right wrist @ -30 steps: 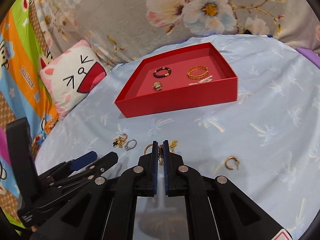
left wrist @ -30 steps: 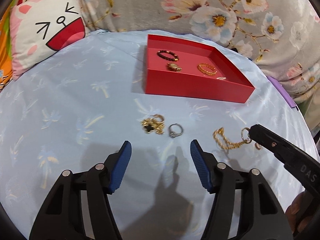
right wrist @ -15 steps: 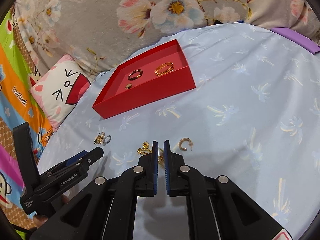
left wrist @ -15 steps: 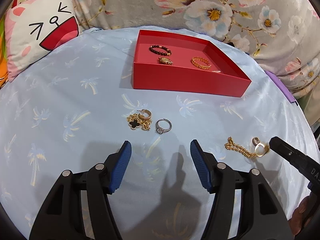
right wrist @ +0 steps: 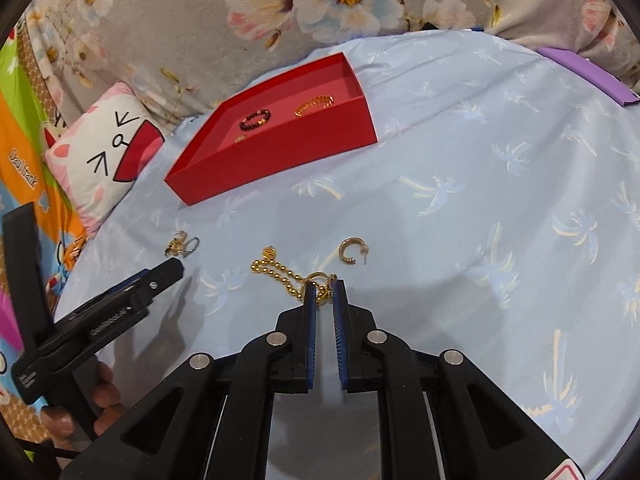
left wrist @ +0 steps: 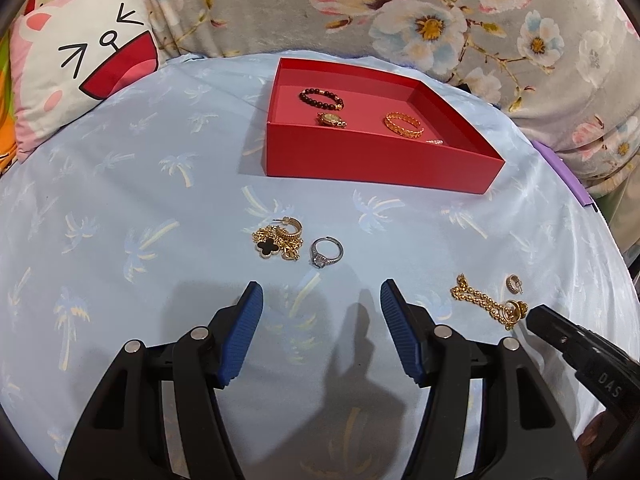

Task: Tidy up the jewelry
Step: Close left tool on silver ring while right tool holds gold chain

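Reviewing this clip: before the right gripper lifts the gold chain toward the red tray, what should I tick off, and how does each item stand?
1. Right gripper closed on the gold chain: ok, fingers nearly shut around its ring end.
2. Chain off the cloth: not ok, most of it lies flat.
3. Chain free of the hoop earring: ok, they lie apart.
4. Room in the red tray: ok, bare floor shows beside the bead bracelet and gold ring.
5. Left gripper out of the way: ok, open and empty near the silver ring.
6. Grip firm enough to lift: cannot tell.
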The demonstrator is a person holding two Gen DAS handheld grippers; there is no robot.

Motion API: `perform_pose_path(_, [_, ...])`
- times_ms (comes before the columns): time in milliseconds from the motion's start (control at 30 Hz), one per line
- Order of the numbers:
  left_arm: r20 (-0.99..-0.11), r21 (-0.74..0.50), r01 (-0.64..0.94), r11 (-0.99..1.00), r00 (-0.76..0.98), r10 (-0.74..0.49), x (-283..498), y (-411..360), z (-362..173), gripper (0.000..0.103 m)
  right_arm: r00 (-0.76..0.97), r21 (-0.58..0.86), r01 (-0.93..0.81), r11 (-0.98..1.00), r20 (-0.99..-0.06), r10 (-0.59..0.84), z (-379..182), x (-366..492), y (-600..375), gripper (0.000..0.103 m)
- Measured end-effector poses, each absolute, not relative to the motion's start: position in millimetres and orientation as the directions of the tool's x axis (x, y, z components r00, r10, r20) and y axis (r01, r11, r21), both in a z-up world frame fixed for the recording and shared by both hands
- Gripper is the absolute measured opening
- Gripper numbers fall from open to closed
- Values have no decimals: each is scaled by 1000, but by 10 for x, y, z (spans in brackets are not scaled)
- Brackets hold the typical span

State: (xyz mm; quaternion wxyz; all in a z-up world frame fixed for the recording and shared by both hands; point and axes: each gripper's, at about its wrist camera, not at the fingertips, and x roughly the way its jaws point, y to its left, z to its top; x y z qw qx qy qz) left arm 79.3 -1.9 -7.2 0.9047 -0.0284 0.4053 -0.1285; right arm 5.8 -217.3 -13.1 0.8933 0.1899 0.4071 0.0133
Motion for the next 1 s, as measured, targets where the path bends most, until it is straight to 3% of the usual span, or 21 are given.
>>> perform_pose_path(200, [-728, -157, 220, 963, 633, -264, 801, -32, -76, 59, 645, 350, 128, 928, -740, 190, -194, 154, -2153, 11])
perform_pose_path(267, [-731, -160, 217, 963, 630, -264, 819, -29, -82, 59, 653, 351, 130, 927, -734, 186, -185, 148, -2162, 5])
perform_pose_path(533, [-733, -163, 215, 963, 627, -264, 842, -41, -96, 59, 786, 490, 81, 868, -567, 247, 48, -118, -2345, 5])
perform_pose_path(800, [-740, -159, 237, 958, 614, -274, 882, -140, -114, 59, 799, 481, 80, 873, -555, 232, 156, -196, -2353, 5])
perform_pose_path(933, [-742, -152, 241, 959, 613, -271, 927, -186, -122, 46, 791, 482, 82, 872, -564, 237, 131, -199, -2365, 5])
perform_pose_path(1000, [-743, -146, 239, 960, 615, -266, 955, -208, -125, 45, 785, 488, 85, 869, -570, 243, 99, -187, -2379, 5])
